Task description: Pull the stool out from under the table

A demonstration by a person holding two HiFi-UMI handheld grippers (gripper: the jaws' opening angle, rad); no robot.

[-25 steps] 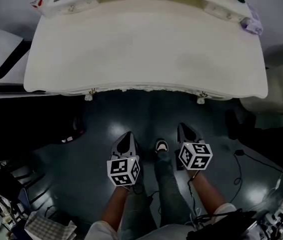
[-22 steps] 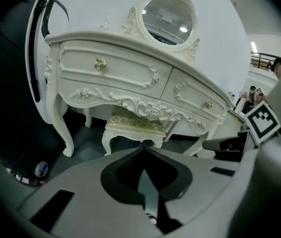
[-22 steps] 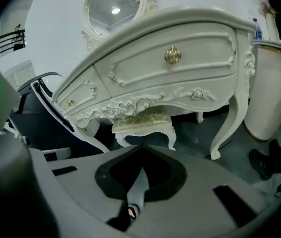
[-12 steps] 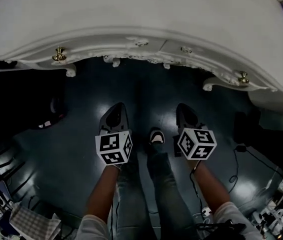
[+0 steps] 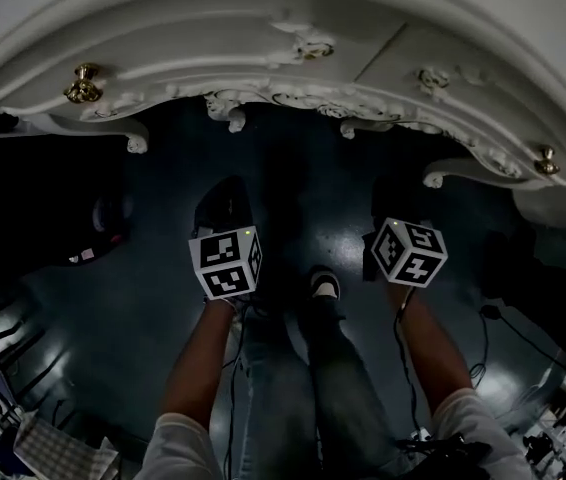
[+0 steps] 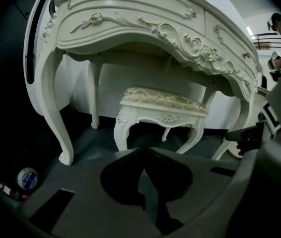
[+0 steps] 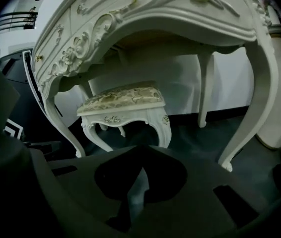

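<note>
The left gripper point(image 6: 145, 155) and the right gripper point(image 7: 143, 153), jaws closed and empty, have both sunk low before the bench point(image 6: 130, 14), so the stool point(image 6: 163, 103), tucked far underneath, now lies ahead, untouched.

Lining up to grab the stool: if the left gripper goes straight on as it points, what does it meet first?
Likely the stool, at its front rail; nothing stands between, though depth is unclear.
</note>
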